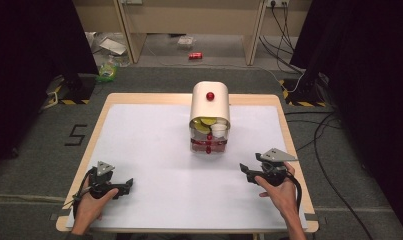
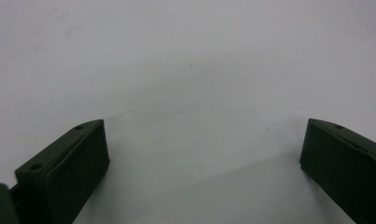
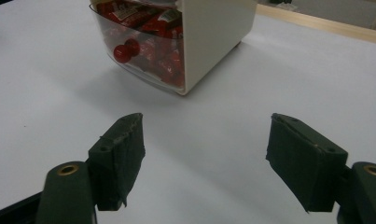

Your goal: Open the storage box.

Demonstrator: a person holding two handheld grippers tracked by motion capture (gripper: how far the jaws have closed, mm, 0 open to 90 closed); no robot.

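A cream drawer cabinet [image 1: 210, 102] with a red knob on top stands at the middle of the white table sheet [image 1: 154, 150]. Its upper drawer [image 1: 209, 126] shows yellow-green and white items. The clear lower drawer [image 1: 208, 146] holds red packets and has a red knob [image 3: 122, 51]. In the right gripper view the cabinet [image 3: 213, 32] lies ahead and to the left. My right gripper [image 1: 245, 170] hovers at the front right, aimed at the cabinet, jaws open and empty [image 3: 204, 140]. My left gripper [image 1: 126, 186] rests at the front left, open over bare sheet [image 2: 204, 149].
The table's wooden rim [image 1: 284, 125] frames the white sheet. Behind the table, the floor holds a red can [image 1: 195, 55], a green bag [image 1: 107, 71] and cables [image 1: 284, 30]. Black curtains flank both sides.
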